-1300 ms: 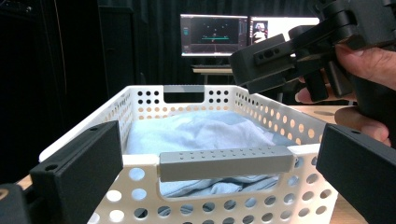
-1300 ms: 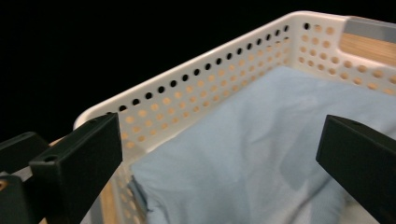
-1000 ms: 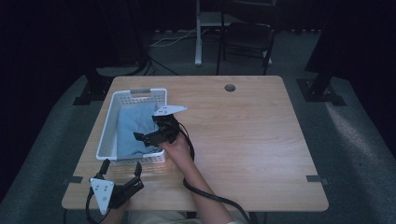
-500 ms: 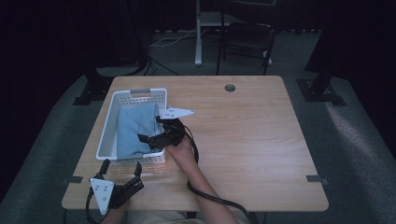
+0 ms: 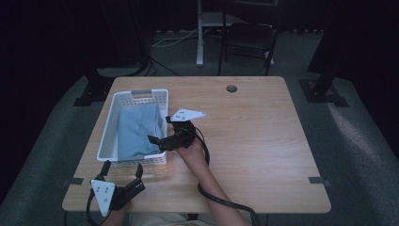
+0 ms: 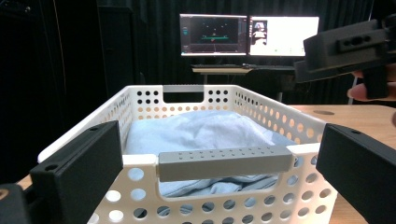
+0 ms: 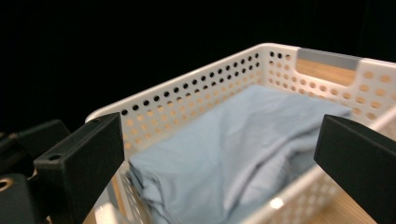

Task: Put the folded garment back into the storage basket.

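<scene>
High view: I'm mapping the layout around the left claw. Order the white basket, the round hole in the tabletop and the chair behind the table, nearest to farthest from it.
From the left claw at the table's near left edge:
1. White basket, just beyond it, on the table's left side.
2. Round hole, near the far edge, toward the right.
3. Chair, on the floor past the table's far edge.

One white basket [image 5: 109,127] with holes in its walls sits on the one wooden surface [image 5: 263,141]. It has two grey handles, one at each short end. One folded blue cloth [image 5: 136,129] lies in it. There are two grippers: the left gripper [image 5: 120,169] and the right gripper [image 5: 157,140], each with two black jaws. One chair [image 5: 249,35] stands beyond the surface. Two lit screens [image 6: 247,35] glow side by side in the left gripper view.
</scene>
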The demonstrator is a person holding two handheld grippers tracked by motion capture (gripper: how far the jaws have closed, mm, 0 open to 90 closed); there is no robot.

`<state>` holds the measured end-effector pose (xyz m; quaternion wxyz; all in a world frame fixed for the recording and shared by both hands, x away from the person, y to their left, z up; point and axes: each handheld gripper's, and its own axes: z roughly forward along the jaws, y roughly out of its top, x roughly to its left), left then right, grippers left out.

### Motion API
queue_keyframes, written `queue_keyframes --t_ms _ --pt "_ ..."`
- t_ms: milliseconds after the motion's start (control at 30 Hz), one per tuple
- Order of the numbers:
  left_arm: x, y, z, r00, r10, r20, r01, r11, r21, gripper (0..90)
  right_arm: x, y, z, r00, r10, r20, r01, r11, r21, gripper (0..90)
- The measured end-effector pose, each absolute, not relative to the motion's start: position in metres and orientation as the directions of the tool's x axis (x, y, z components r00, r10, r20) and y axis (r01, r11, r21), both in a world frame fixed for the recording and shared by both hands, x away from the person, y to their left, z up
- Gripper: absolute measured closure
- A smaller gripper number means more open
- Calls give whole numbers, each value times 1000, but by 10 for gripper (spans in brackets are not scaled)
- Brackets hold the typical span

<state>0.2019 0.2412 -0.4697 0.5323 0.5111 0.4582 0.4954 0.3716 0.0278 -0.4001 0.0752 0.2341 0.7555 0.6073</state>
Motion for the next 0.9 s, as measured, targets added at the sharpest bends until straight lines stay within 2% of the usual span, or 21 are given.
queue_keyframes --t_ms 900 --pt "202 241 -470 86 996 19 -57 -14 998 18 362 -22 -400 -853 497 162 265 145 953 14"
